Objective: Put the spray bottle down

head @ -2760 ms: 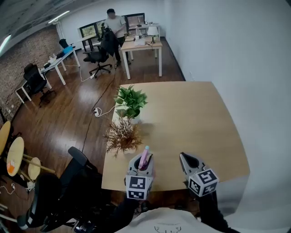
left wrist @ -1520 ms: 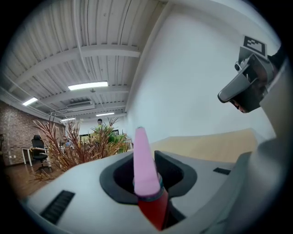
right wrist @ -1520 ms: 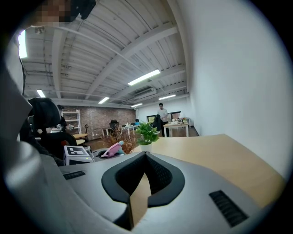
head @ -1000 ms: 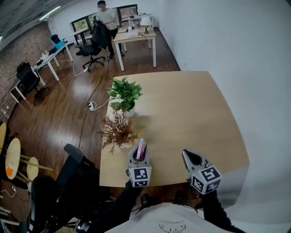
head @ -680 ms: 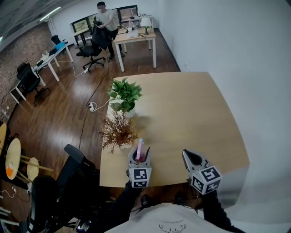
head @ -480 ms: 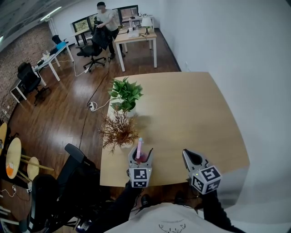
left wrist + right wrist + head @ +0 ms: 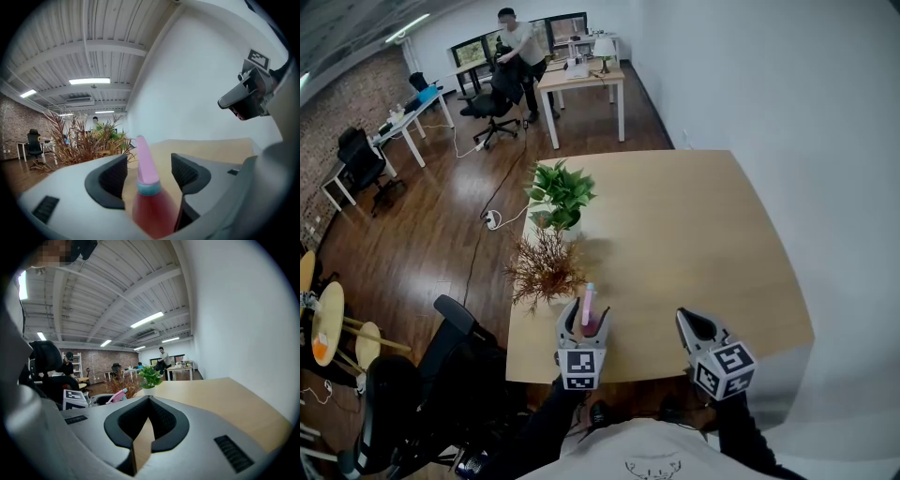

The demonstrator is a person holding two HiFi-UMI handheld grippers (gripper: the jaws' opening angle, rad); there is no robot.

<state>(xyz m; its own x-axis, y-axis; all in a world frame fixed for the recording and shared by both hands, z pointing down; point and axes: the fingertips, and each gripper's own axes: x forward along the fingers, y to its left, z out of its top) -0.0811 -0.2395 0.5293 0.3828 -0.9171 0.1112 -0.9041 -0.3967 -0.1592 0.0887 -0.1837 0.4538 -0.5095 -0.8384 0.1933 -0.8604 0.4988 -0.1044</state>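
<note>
The spray bottle (image 7: 587, 307), red-bodied with a pink nozzle, stands upright near the front left edge of the wooden table (image 7: 694, 225). My left gripper (image 7: 584, 309) surrounds it, and its jaws are opening. In the left gripper view both pads (image 7: 112, 173) stand clear of the spray bottle (image 7: 149, 197), with a gap on each side. My right gripper (image 7: 683, 317) hovers to the right over the table's front edge. In the right gripper view its fingertips (image 7: 149, 397) meet with nothing between them, so it is shut. From there the spray bottle's nozzle (image 7: 117, 395) shows at the left.
A green potted plant (image 7: 560, 192) and a dried brown plant (image 7: 544, 267) stand along the table's left edge, just beyond the bottle. A black office chair (image 7: 441, 366) sits left of the table. A white wall runs along the right. A person (image 7: 517, 37) stands by distant desks.
The left gripper's jaws have spread away from the spray bottle, which now stands free between them. The right gripper has stayed where it was.
</note>
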